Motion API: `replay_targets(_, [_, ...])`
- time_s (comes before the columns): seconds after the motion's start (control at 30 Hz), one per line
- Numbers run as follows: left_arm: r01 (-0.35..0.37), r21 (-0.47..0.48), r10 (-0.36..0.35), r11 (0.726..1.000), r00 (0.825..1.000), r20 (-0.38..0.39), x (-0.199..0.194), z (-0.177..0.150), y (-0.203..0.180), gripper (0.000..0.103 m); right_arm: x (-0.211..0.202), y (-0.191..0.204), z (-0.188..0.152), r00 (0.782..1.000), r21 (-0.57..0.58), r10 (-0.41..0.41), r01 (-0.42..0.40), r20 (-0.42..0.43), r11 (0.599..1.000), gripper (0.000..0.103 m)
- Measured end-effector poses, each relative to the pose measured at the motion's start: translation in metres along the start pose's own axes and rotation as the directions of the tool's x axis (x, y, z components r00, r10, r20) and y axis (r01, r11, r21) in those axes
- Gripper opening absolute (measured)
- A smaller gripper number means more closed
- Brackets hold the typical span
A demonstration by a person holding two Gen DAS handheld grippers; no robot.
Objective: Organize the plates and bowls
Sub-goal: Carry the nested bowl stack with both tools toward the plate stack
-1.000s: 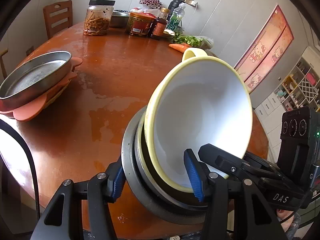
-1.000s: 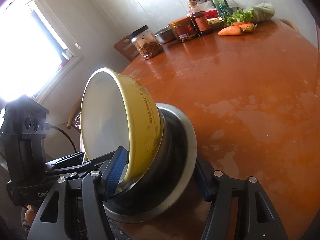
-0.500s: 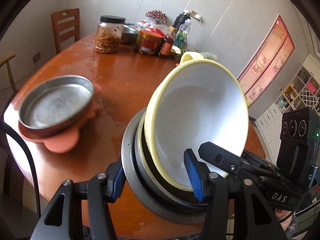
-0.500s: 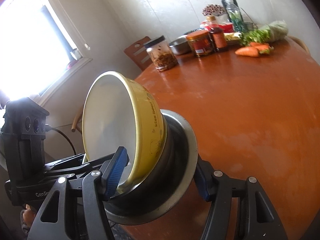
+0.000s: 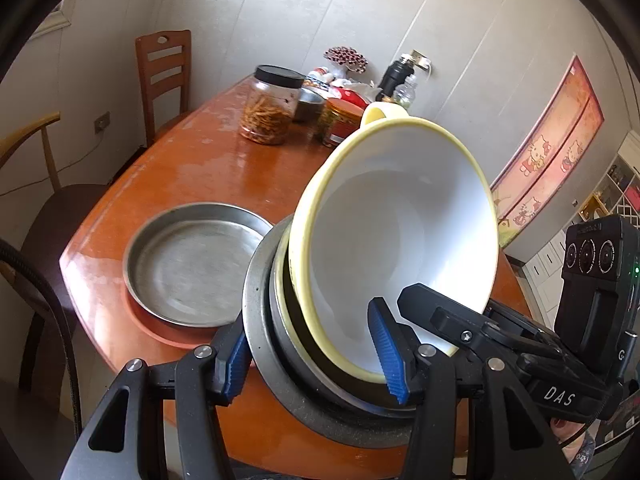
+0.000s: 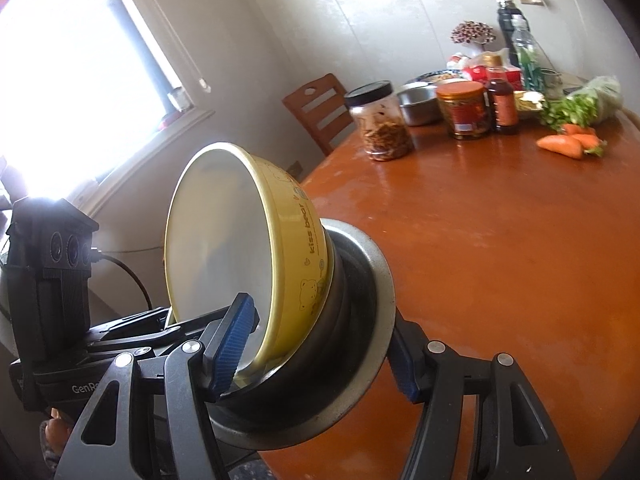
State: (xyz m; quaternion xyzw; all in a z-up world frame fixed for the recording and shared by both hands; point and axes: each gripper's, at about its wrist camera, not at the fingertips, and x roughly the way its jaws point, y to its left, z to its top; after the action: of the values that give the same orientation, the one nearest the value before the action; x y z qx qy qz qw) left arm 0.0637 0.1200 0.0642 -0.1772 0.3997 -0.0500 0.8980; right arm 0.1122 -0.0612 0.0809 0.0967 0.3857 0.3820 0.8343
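I have a yellow bowl (image 5: 400,240) with a white inside nested in a dark metal bowl (image 5: 264,312), the stack tilted on edge and lifted above the near edge of the table (image 5: 192,168). My left gripper (image 5: 312,356) has its fingers clamped across the stack's rim, one blue pad inside the yellow bowl, the other behind the metal rim. My right gripper (image 6: 316,348) grips the same stack from the opposite side, in the same way. How many bowls sit between the yellow one and the metal one I cannot tell; only thin rims show. Beyond the stack, a steel pan (image 5: 192,260) rests on an orange plate (image 5: 160,328), which is mostly covered. Farther back stand a jar of dried strips (image 5: 270,108), a red-lidded jar (image 6: 464,110) and bottles, with carrots (image 6: 568,142) beside greens; the labels are too small to read.
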Motion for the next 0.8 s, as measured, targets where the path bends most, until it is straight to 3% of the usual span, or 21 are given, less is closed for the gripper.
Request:
replay_targets(0.43, [-0.047, -0.041, 0.049, 0.998, 0.998, 0.035, -0.016, 0.030, 0.046, 0.054, 0.044, 0.038, 0.032, 0.999, -0.062, 0.043, -0.044, -0.019, 0.997, 0.065])
replay_targets(0.8, [-0.073, -0.087, 0.075, 0.993, 0.997, 0.012, -0.003, 0.044, 0.086, 0.054, 0.094, 0.050, 0.047, 0.997, -0.091, 0.054, -0.059, -0.061, 0.994, 0.065])
